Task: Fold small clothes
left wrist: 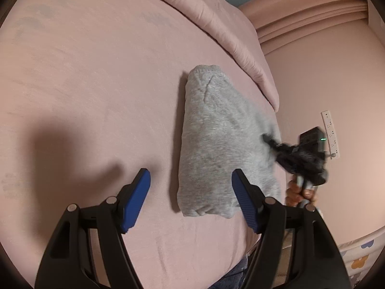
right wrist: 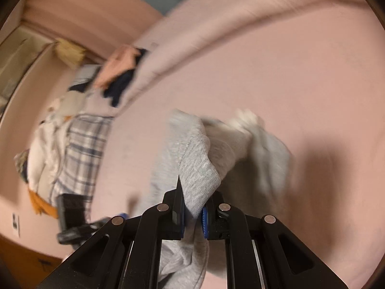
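Note:
A grey sweatshirt-like garment (left wrist: 216, 132) lies folded into a narrow wedge on the pink bed sheet (left wrist: 96, 84). My left gripper (left wrist: 190, 178) hangs open over its near left corner. The left blue pad is above bare sheet, the right pad is above the cloth, and nothing is pinched. My right gripper (left wrist: 266, 139), blurred and held by a hand (left wrist: 300, 192), meets the garment's right edge. In the right wrist view my right gripper (right wrist: 193, 216) is shut on a fold of the grey garment (right wrist: 197, 168), which is lifted off the sheet and drapes down between the arms.
A rolled pink quilt (left wrist: 228, 36) lies along the far side of the bed. Past the bed's edge lies a heap of clothes (right wrist: 79, 149), plaid, white, orange and navy. A white power strip (left wrist: 330, 132) hangs on the pink wall.

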The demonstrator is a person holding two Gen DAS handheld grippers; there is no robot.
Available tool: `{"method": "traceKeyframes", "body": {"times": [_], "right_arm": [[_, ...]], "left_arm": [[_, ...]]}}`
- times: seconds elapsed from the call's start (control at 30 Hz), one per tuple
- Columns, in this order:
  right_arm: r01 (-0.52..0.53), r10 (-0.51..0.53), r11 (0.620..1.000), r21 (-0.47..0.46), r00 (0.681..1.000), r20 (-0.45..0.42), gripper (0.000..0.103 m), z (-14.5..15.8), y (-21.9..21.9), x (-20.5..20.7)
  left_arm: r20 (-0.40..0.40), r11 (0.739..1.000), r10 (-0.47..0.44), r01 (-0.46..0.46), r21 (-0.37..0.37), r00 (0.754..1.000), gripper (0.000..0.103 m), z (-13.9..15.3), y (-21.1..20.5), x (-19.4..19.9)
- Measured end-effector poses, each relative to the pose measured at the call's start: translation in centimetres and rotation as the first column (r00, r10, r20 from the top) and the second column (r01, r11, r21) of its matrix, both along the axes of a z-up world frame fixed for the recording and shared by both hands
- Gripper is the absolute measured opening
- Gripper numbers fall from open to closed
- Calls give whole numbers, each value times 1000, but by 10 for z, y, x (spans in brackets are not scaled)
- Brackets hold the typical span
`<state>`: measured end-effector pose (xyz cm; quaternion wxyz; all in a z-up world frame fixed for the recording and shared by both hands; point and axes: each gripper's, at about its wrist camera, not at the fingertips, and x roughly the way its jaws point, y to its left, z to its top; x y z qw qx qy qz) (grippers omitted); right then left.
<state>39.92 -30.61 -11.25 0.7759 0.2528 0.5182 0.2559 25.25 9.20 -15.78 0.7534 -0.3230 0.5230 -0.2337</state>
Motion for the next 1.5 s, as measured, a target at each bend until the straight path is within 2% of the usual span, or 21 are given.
{"method": "traceKeyframes", "body": {"times": [0.07, 0.13, 0.2, 0.27, 0.37, 0.47, 0.5, 0.63, 0.7, 0.77, 0.87, 0.93, 1.03, 1.1, 1.23, 1.27, 1.33, 1.37, 1.43, 1.5], "right_arm": [[31, -35, 997, -67, 998, -58, 12, -28, -5, 3], [68, -74, 995, -67, 993, -87, 12, -47, -12, 3], [97, -102, 994, -51, 990, -93, 12, -53, -16, 3], [87, -90, 995, -53, 995, -47, 12, -41, -12, -2], [63, -58, 997, -54, 994, 91, 12, -5, -6, -15], [65, -53, 995, -78, 988, 145, 12, 9, -8, -16], [67, -53, 993, -95, 989, 138, 12, 5, -9, -14], [106, -111, 981, -164, 994, -21, 12, -54, -16, 8], [132, -141, 981, -140, 989, -55, 16, -70, -22, 10], [148, -155, 982, -120, 987, -47, 33, -71, -26, 7], [154, -161, 978, -143, 986, -36, 42, -61, -33, 2], [190, -193, 967, -167, 981, 1, 42, -48, -39, -6], [234, -213, 949, -210, 970, 118, 42, -27, -42, -21], [230, -189, 946, -231, 965, 183, 42, -14, -37, -32], [97, -54, 986, -132, 954, 296, 42, 5, -7, -60], [61, -19, 991, -118, 945, 326, 41, 9, 3, -68], [15, 35, 991, -133, 928, 371, 36, 11, 21, -77], [-7, 60, 990, -140, 924, 378, 31, 10, 30, -79], [-72, 129, 983, -167, 921, 367, 31, 0, 51, -84], [-104, 174, 971, -213, 924, 341, 30, -13, 63, -87]], "left_arm": [[-10, 1000, -10, 10, 0, 1000, 70, -1, -5, 5], [-9, 1000, -25, 25, 6, 1000, 70, 0, -13, 9], [-7, 999, -42, 42, 14, 999, 70, 0, -21, 14], [-4, 998, -56, 56, 16, 998, 70, 4, -32, 18], [2, 997, -77, 77, 22, 997, 70, 7, -41, 20], [-4, 995, -94, 94, 29, 996, 70, 5, -56, 24], [-9, 994, -100, 100, 30, 995, 70, 3, -60, 24], [-20, 993, -113, 113, 37, 993, 70, 0, -69, 24], [-18, 992, -121, 122, 43, 993, 70, 2, -70, 24], [-12, 991, -125, 126, 53, 992, 70, 4, -68, 22], [-3, 991, -121, 121, 60, 993, 70, 9, -69, 25], [10, 991, -120, 119, 61, 993, 70, 13, -70, 29], [38, 989, -128, 125, 73, 991, 70, 21, -78, 35], [59, 989, -133, 129, 74, 989, 70, 26, -85, 43], [101, 985, -155, 146, 87, 983, 67, 31, -101, 62], [111, 985, -159, 150, 91, 981, 64, 32, -105, 68], [121, 981, -184, 173, 93, 976, 45, 29, -117, 82], [113, 979, -189, 178, 100, 976, 42, 25, -122, 88], [108, 975, -209, 198, 105, 972, 35, 20, -130, 96], [105, 964, -235, 217, 155, 966, 31, 12, -143, 105]]}}
